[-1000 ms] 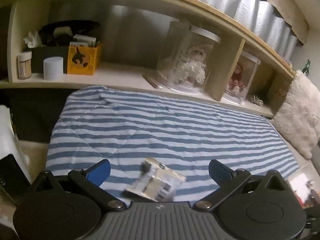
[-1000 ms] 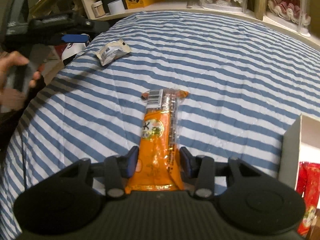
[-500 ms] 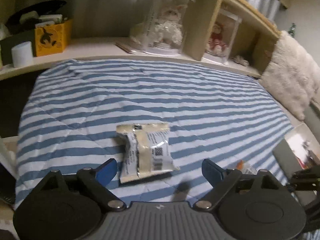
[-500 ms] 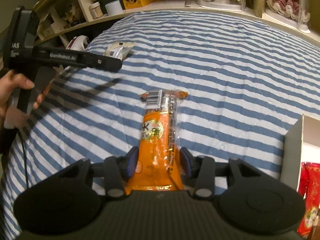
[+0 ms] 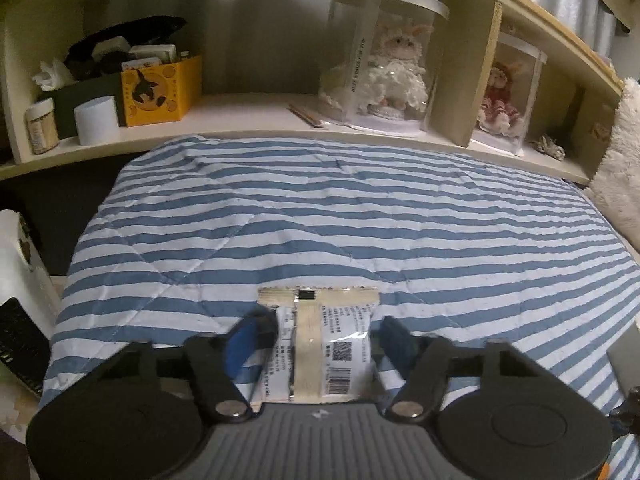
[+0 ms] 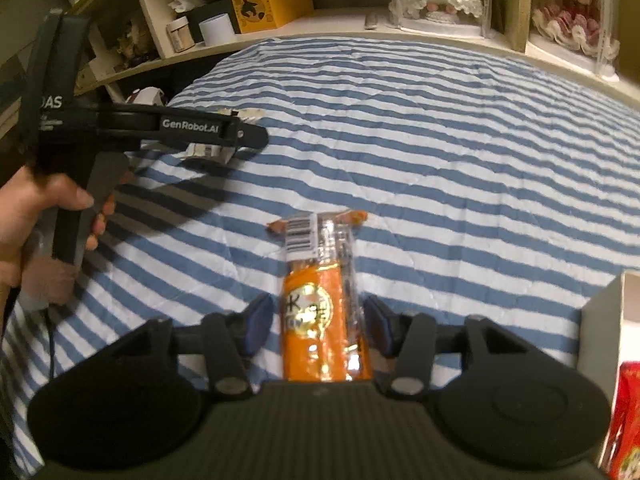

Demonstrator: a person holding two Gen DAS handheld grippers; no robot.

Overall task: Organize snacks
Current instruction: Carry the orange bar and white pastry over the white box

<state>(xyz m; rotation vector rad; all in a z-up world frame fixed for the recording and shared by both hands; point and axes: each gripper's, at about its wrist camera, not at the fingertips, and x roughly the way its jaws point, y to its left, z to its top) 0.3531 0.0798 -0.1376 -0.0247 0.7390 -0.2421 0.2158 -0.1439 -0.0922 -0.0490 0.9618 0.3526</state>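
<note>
The left gripper [image 5: 324, 334] is seen closed in on a white snack packet [image 5: 320, 344], its 2 blue-padded fingers [image 5: 244, 340] set against the packet's sides; the packet lies flat on the striped blanket [image 5: 360, 216], barcode and QR code facing up, at the near left part of the blanket. In the right wrist view the same left gripper [image 6: 240, 136] is seen from the side, gripped at the handle by a hand [image 6: 36, 216], with the white packet partly hidden beneath its tip. The right gripper [image 6: 318, 322] is seen with an orange snack packet [image 6: 320, 308] between its fingers, the right pad touching the wrapper and the left pad close beside it with a thin gap visible; whether a firm pinch is made cannot be told. The orange packet is stretched lengthwise away from the gripper on the blanket, barcode end farthest out, near the middle of the blanket's near edge. Just off the blanket's right side a white box [image 6: 604, 320] is noted, with a red packet [image 6: 624, 420] inside it. Beyond the blanket's far edge a shelf [image 5: 256, 116] is recorded, carrying a yellow box [image 5: 160, 88], a white cylinder [image 5: 96, 120], a small jar [image 5: 40, 126] and 2 clear cases with dolls [image 5: 392, 68].
</note>
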